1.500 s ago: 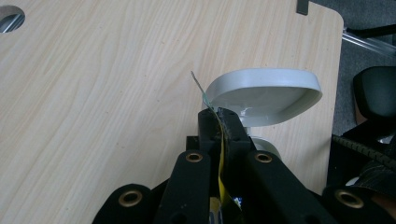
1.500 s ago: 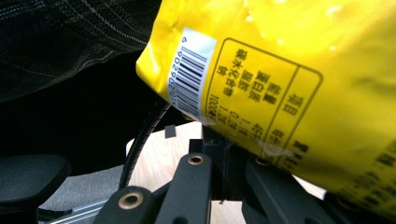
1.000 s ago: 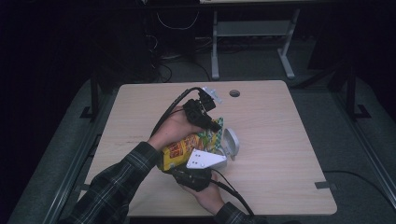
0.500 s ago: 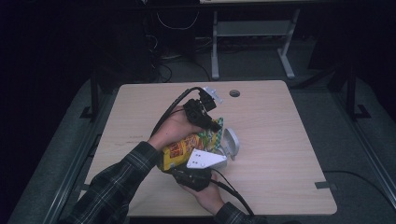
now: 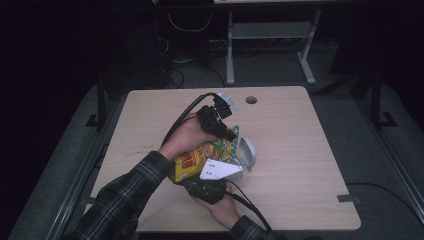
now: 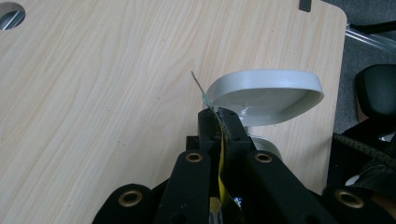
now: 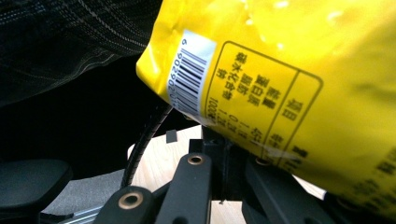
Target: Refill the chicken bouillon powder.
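Near the middle of the desk point(image 5: 300, 150), both grippers hold a yellow snack bag point(image 5: 200, 157) taut above a white bowl point(image 5: 247, 152): left gripper point(image 5: 231, 136) fingers pinch its top edge, right gripper point(image 5: 207, 185) fingers clamp its bottom seam, seemingly for tearing open.

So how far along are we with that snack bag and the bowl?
Done: both grippers grip the yellow snack bag, left gripper shut on its top edge, right gripper at its bottom. In hand: bag held beside the white bowl. Left: nothing visibly poured; contents can't be seen.
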A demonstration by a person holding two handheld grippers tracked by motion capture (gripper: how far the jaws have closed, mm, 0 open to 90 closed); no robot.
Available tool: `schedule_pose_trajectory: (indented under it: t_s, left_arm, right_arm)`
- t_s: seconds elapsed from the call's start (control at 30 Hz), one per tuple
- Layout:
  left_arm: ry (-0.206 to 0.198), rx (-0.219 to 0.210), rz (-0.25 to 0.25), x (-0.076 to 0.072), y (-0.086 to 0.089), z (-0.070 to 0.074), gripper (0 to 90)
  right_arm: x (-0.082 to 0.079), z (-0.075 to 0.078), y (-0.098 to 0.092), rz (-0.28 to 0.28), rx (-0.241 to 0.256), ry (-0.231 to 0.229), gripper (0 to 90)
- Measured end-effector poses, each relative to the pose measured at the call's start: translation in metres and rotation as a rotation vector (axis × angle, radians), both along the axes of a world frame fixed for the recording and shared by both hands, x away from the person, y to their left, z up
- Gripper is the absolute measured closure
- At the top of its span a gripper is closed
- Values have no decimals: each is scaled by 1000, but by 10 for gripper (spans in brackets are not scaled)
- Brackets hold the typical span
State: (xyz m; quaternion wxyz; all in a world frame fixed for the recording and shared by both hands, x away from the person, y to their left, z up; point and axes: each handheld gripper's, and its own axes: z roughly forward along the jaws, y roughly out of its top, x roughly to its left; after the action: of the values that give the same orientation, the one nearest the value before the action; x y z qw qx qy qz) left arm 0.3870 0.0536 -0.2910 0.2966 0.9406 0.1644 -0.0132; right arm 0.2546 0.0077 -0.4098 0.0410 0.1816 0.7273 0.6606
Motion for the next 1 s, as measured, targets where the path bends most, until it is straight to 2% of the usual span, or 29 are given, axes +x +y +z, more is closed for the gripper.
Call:
schedule_pose_trajectory:
  t_s: [1.0]
  left_arm:
    - [-1, -2, -2, -1, -2, -1, 898]
  right_arm:
    - [0, 0, -1, -4, 3, -1, 900]
